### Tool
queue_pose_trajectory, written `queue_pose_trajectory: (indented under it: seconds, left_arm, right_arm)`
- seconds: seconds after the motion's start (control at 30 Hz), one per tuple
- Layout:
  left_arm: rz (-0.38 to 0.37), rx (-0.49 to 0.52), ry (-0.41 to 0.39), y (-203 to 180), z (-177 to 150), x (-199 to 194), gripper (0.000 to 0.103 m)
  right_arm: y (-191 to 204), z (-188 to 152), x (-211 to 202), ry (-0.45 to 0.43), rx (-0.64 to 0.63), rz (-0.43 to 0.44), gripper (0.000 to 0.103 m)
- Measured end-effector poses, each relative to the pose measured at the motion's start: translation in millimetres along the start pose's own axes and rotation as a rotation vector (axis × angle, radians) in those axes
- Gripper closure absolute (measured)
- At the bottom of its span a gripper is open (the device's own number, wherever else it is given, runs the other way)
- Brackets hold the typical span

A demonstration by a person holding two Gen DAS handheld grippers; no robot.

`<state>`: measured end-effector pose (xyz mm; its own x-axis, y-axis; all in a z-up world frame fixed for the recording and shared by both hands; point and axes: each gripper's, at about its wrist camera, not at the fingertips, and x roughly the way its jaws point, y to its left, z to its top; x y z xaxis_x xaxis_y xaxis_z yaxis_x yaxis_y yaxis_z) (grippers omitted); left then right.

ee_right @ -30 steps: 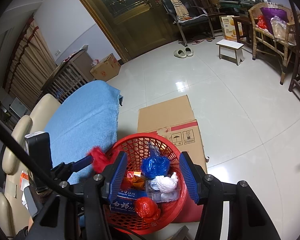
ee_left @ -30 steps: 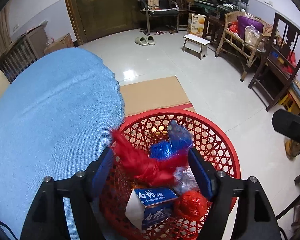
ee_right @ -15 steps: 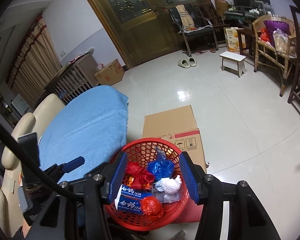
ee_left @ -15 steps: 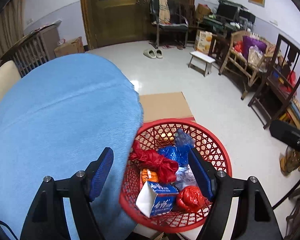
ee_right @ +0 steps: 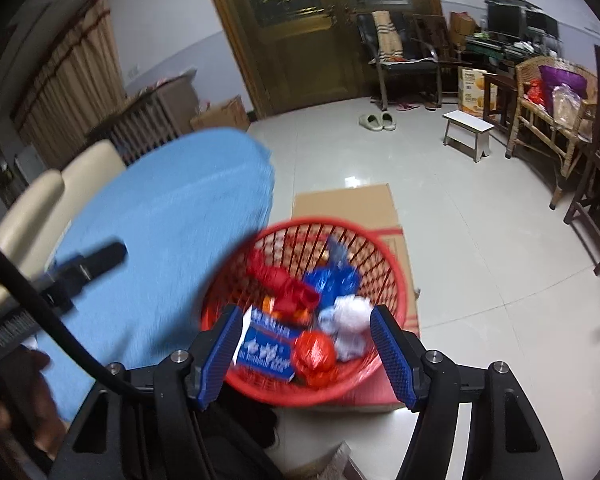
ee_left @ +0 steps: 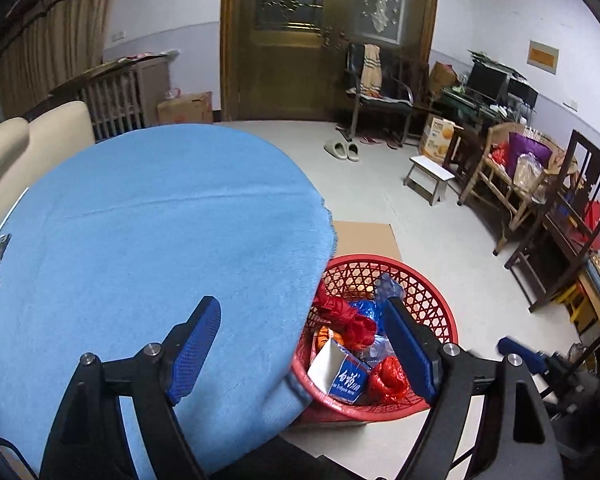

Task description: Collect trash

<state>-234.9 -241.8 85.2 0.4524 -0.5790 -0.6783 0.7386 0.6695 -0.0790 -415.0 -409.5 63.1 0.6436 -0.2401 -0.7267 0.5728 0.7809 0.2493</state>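
Note:
A red mesh basket point(ee_left: 364, 259) point(ee_right: 324, 223) stands on a cardboard box beside a table under a blue cloth point(ee_left: 140, 240). In the basket lie a crumpled red bag point(ee_left: 346, 314), a blue bag point(ee_right: 332, 280), a blue-and-white toothpaste box point(ee_left: 342, 374) point(ee_right: 266, 346), a red ball of plastic point(ee_right: 314, 354) and a white wad point(ee_right: 350, 316). My left gripper point(ee_left: 300, 300) hangs over the table's edge left of the basket, its jaws opening with nothing between them. My right gripper point(ee_right: 306, 310) hovers above the basket's near rim, its jaws also opening and holding nothing.
The cardboard box point(ee_right: 344, 204) lies flat on the tiled floor. Beige sofa cushions point(ee_left: 40, 140) sit behind the table. A small white stool point(ee_left: 430, 176), slippers point(ee_left: 342, 150), wooden chairs point(ee_left: 560, 240) and a wicker seat stand at the right. A hand point(ee_right: 4, 412) shows bottom left.
The left gripper let the red bag drop into the basket, then drew back and up over the blue table. The right gripper's jaws widened and its view is now blurred by motion.

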Motion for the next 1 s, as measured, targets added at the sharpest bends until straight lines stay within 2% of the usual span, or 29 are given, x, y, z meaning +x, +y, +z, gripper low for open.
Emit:
queue_pose_trajectory:
  seconds: [0.2,0.33,0.67,1.0]
  left_arm:
    - [0.027,-0.011,-0.042,3,-9,-20,0.02]
    - [0.034,-0.013,-0.042,3,-13,-26,0.02]
    - [0.061,-0.024,-0.045,11,-23,-29,0.02]
    - [0.057,-0.013,-0.043,7,-26,-28,0.02]
  right_arm:
    - [21,-22,5,0.017,-0.049,-0.019,0.033]
    - [34,-29,3,0.015,-0.082,-0.034,0.033]
    - [42,-24,-9,-0.034,-0.1,-0.053,0.031]
    - [44,-21,-14,-0.054,-0.101,-0.047,0.031]
